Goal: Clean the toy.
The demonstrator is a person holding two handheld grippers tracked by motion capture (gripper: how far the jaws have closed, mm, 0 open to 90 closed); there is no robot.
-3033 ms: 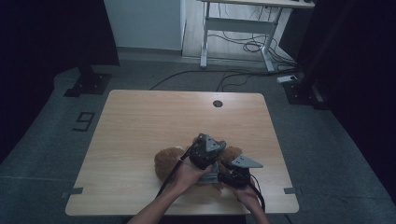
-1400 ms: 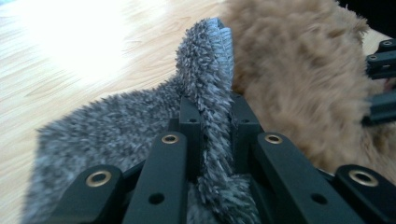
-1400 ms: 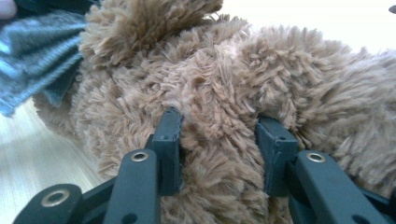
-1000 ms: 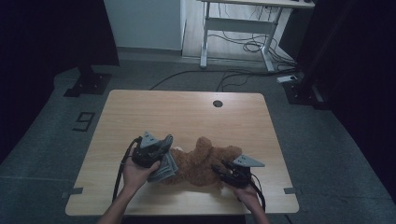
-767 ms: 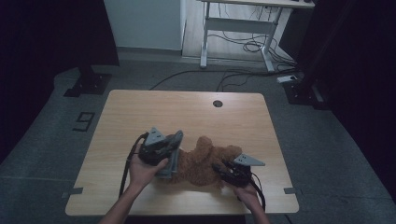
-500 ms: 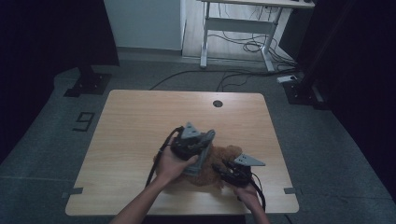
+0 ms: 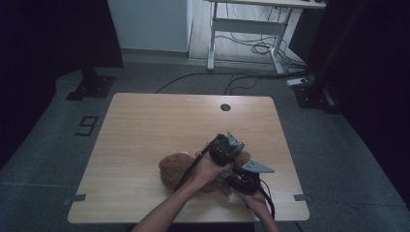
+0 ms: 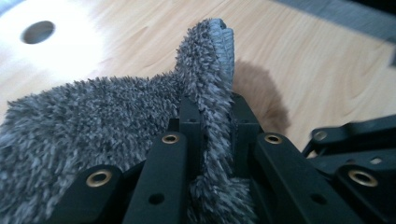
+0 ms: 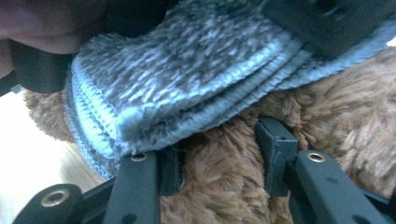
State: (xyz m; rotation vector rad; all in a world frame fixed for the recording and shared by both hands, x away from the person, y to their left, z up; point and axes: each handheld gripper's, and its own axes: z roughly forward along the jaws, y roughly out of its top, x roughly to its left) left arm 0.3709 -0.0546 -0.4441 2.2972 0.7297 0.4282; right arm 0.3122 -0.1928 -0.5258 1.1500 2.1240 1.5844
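- The left claw (image 8: 212, 140) is clamped tight on a fold of the grey fleecy cloth (image 8: 93, 121), held above the brown plush toy (image 7: 176, 169).
- The right claw (image 9: 217, 154) grips the toy's brown fur, the cloth's stitched edge (image 9: 154, 116) lying just over it.
- Both sit near the worktop's (image 7: 159, 125) front right edge; the far and left parts offer free room.
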